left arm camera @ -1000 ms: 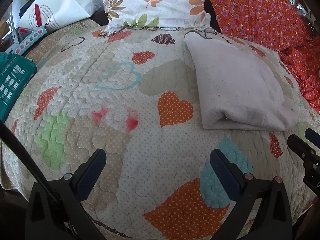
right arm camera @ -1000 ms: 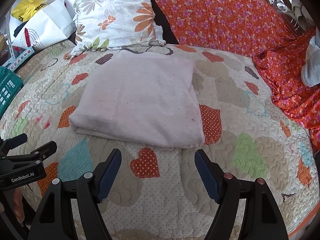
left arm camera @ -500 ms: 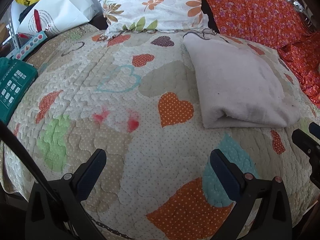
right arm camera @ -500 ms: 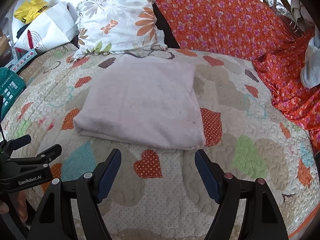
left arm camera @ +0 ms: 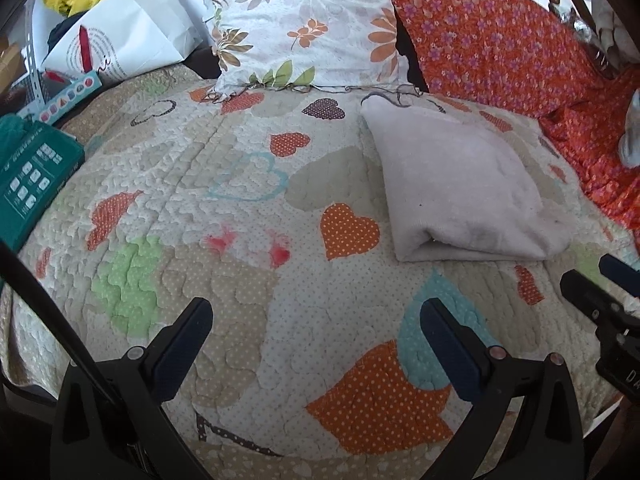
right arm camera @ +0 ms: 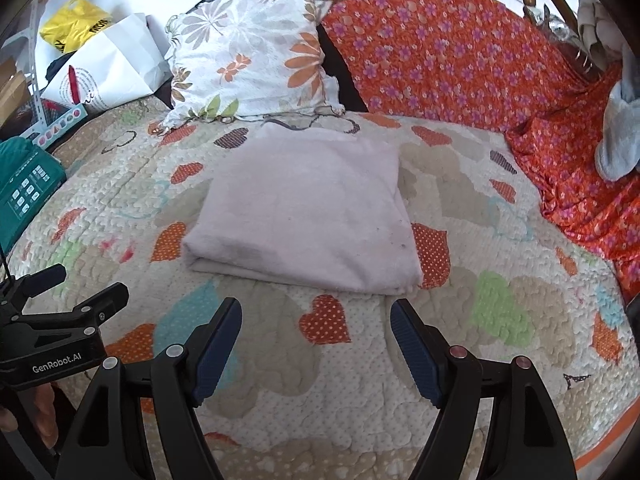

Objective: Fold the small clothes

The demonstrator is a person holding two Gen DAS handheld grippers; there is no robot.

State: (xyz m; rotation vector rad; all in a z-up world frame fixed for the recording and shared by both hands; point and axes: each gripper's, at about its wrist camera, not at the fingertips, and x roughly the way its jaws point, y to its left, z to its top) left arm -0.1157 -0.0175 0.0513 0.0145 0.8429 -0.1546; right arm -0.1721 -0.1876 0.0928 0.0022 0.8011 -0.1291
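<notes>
Right wrist view shows the folded pale cloth [right arm camera: 308,208] lying flat on the heart-patterned quilt [right arm camera: 500,240], toward its far edge just in front of the floral pillow [right arm camera: 252,48], with the right gripper [right arm camera: 316,344] spread wide and empty over the quilt's near edge. The left gripper [left arm camera: 316,336] is likewise wide and holding nothing, the cloth sitting ahead to its right. A teal box [left arm camera: 28,176], its print too blurred to read, rests at the quilt's left edge.

Each black claw [right arm camera: 316,320] is wearing ribbed navy pads [right arm camera: 414,352], silver rivets and, on the left claw [right arm camera: 60,292], white "GenRobot.AI" lettering.
</notes>
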